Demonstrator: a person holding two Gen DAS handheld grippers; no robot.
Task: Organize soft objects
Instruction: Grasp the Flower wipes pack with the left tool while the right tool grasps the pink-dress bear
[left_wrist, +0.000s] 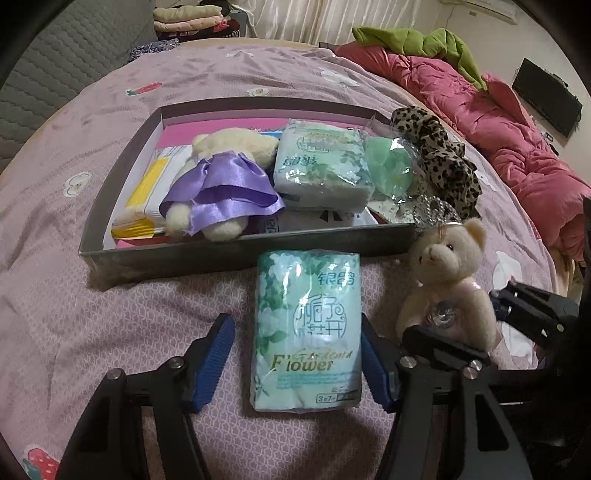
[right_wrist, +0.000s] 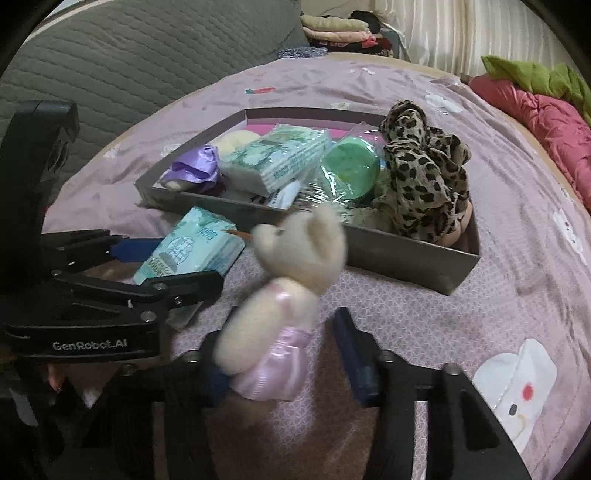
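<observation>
A green "Flower" tissue pack (left_wrist: 306, 332) lies on the bed in front of the grey box (left_wrist: 229, 251). My left gripper (left_wrist: 297, 358) is open, its blue pads on either side of the pack. A cream bear in a pink dress (left_wrist: 447, 284) stands to the right of the pack. In the right wrist view the bear (right_wrist: 288, 291) sits between the fingers of my right gripper (right_wrist: 284, 363), which is open; the bear leans on the left pad. The box (right_wrist: 406, 254) holds a bear in a purple dress (left_wrist: 218, 188), another tissue pack (left_wrist: 321, 162), a green wrapped item (left_wrist: 391, 170) and a leopard cloth (left_wrist: 439, 155).
The bed has a pink-purple printed sheet (left_wrist: 110, 295). A red quilt (left_wrist: 498, 122) and green cloth (left_wrist: 417, 44) lie at the right. Folded clothes (left_wrist: 188, 18) are stacked at the far end. A grey quilted headboard (right_wrist: 129, 55) rises at the left.
</observation>
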